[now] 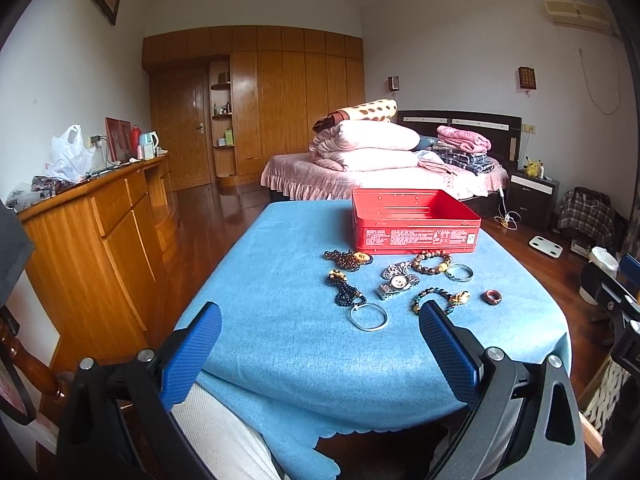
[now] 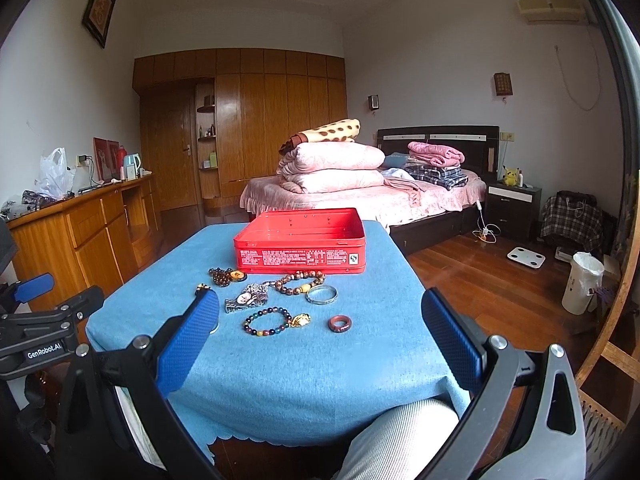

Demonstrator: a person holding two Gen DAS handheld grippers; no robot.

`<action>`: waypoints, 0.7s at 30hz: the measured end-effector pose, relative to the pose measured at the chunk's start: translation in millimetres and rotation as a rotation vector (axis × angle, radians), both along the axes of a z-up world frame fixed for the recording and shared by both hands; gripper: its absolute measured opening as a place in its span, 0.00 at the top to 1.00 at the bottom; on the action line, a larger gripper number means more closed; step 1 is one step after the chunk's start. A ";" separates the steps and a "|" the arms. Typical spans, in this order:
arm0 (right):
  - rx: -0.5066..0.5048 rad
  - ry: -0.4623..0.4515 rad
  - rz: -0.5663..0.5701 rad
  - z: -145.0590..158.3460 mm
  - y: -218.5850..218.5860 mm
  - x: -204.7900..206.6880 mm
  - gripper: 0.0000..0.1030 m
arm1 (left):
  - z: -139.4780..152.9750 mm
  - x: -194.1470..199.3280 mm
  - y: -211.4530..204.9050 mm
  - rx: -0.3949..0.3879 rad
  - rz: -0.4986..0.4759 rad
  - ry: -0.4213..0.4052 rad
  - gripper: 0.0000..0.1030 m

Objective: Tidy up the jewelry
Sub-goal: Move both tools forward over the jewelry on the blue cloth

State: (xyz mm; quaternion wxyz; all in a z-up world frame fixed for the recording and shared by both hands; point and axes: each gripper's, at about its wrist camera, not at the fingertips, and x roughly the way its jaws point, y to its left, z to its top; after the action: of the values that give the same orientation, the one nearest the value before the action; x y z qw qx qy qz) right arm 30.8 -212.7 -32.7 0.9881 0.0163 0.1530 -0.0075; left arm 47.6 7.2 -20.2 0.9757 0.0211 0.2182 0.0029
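An open red tin box (image 1: 414, 222) (image 2: 301, 242) stands at the far end of a table covered by a blue cloth (image 1: 280, 344) (image 2: 320, 364). In front of it lie several jewelry pieces: bead bracelets (image 1: 432, 260) (image 2: 267, 321), a watch (image 1: 398, 283) (image 2: 245, 300), silver bangles (image 1: 368, 317) (image 2: 321, 294), a reddish ring (image 1: 492, 297) (image 2: 340, 324) and dark bead strings (image 1: 347, 295). My left gripper (image 1: 320, 316) is open and empty, held near the table's front edge. My right gripper (image 2: 320, 300) is open and empty too.
A wooden sideboard (image 1: 96, 216) runs along the left wall. A bed (image 2: 360, 196) piled with pink bedding stands behind the table. A white bin (image 2: 582, 282) and a scale (image 2: 526, 257) are on the wooden floor at right. My knees show under the front table edge.
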 end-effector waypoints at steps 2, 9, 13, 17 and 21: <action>-0.002 0.008 0.002 -0.9 0.9 6.1 0.05 | -1.7 4.6 -0.7 0.002 0.002 0.006 0.06; 0.017 0.053 0.012 -7.2 -3.9 33.1 0.05 | -11.3 36.4 0.0 0.002 0.007 0.053 0.06; 0.024 0.089 0.015 -12.7 -7.5 51.1 0.05 | -19.5 57.9 -0.8 0.011 0.007 0.090 0.06; 0.029 0.127 0.022 -18.8 -10.8 70.2 0.05 | -27.3 82.9 -1.2 0.013 -0.004 0.139 0.06; 0.042 0.168 0.030 -23.5 -13.9 92.1 0.05 | -37.0 106.7 -0.6 0.012 -0.009 0.187 0.06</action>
State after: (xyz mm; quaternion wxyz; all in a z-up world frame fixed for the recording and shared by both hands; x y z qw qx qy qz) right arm 122.9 -226.6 -56.2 0.9712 0.0340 0.2355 0.0092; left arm 154.3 6.6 -57.2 0.9508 0.0281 0.3084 -0.0020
